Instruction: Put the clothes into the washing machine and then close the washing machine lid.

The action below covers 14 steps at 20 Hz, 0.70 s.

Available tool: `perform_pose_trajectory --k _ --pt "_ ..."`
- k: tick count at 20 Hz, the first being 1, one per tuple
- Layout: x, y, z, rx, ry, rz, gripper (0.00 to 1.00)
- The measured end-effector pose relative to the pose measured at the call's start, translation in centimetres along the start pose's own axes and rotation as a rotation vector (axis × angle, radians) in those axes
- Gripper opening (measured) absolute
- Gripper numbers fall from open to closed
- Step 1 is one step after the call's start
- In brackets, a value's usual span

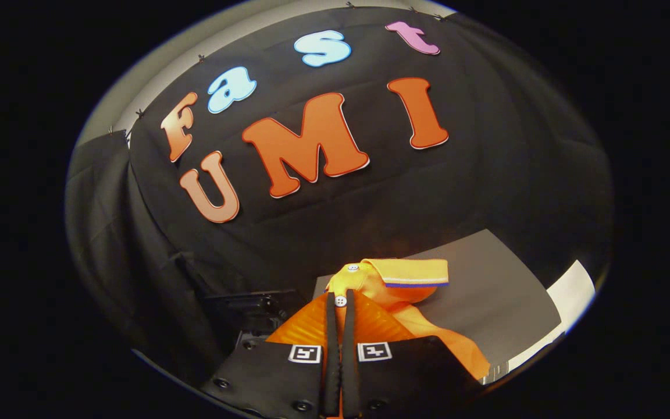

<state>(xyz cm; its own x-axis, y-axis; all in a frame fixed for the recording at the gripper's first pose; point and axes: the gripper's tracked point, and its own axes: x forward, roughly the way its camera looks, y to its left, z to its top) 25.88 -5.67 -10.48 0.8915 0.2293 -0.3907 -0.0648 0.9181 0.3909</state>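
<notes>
Between closed fingers (pixel 340 302), soft orange shirt (pixel 393 291), apparently pinched.

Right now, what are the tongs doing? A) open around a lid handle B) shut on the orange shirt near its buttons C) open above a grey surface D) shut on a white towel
B: the tongs are closed with both fingers pinching the orange shirt at its button placket, just below the striped collar, with the grey surface beyond.
</notes>
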Motion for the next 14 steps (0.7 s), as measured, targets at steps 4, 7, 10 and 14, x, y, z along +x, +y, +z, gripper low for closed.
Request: perform_pose_trajectory --k 4,7,10,14 --pt "-2.2 7.3 0.7 0.014 -0.045 0.041 0.09" --pt "-3.0 12.7 -0.1 0.002 -0.050 0.078 0.09" --pt "-3.0 17.9 -1.7 0.009 -0.042 0.131 0.09" --pt "-1.4 22.9 -5.3 0.015 0.015 0.203 0.09"
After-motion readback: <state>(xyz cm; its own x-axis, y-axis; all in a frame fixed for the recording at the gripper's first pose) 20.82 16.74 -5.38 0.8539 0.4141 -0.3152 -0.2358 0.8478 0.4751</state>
